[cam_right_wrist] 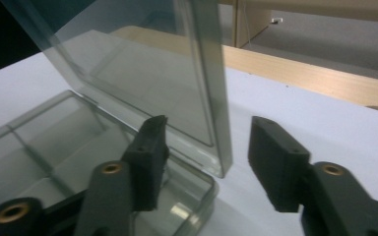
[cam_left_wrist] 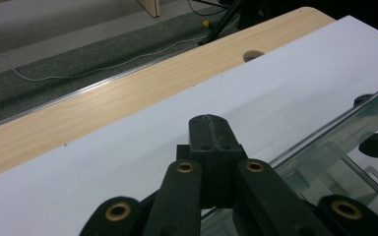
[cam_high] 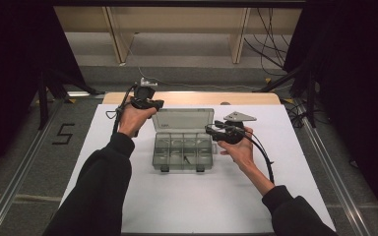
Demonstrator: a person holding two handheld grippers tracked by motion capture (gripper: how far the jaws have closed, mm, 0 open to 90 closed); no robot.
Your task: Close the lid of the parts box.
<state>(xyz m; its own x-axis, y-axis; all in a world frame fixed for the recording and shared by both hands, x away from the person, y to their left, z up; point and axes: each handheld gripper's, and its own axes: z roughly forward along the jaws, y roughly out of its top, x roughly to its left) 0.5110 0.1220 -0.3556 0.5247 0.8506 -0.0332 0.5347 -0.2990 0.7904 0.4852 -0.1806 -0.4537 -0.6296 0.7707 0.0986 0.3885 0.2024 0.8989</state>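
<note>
The clear compartment box sits mid-surface, its lid upright. The right tongs straddle the lid's edge, parted and untouching (apparently just released); the left tongs are shut, empty. Next: withdraw the right cleanly.

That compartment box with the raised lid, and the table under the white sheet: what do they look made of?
Compartment box: seemingly hard clear plastic, smoke-tinted and glossy; the dividers show through its walls. Its lid is equally transparent and stands between the right gripper's open jaws. Table: pale wood or wood-look laminate, with visible grain along the bare far edge. White sheet: matte, probably paper or thin board.
</note>
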